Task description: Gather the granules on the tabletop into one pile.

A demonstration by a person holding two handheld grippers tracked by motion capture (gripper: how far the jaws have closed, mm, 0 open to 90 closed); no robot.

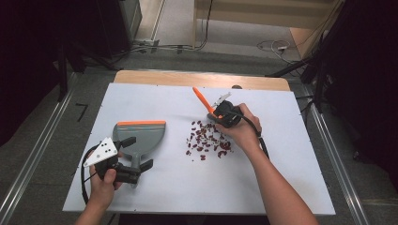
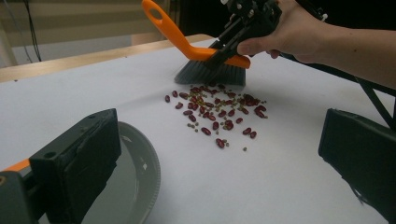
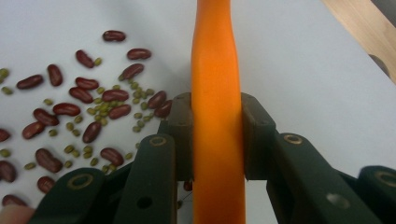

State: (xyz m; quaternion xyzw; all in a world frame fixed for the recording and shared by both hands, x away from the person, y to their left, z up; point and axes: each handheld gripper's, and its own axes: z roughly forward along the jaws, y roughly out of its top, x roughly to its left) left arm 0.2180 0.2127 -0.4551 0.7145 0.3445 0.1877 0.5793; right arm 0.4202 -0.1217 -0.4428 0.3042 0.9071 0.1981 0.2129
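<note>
Because the sweeping needed somewhere to end, the grey plastic dustpan with an orange lip (image 1: 139, 137) lay flat at the near left of the white table sheet (image 1: 281, 178), lip pointing far, mouth not turned toward the spill. The left gripper (image 1: 139, 153) sat at the pan's handle on the near side, jaws spread either side of it, pads not pressing; likely readying to steady or turn the pan. Right of that, mid-table, lay the scatter of dark red kidney beans and small green mung beans (image 1: 206, 139), loose, one layer, well apart from the pan. Just beyond the beans, the orange-handled hand brush with grey bristles (image 2: 211, 72) stood bristles-down at the far edge of the pile, handle tilted up toward the far left. The right gripper (image 3: 216, 135) clamped the orange handle squarely between both pads, so a pull toward the near side would probably drag beans along. Beans looked hard, glossy, prone to rolling.
</note>
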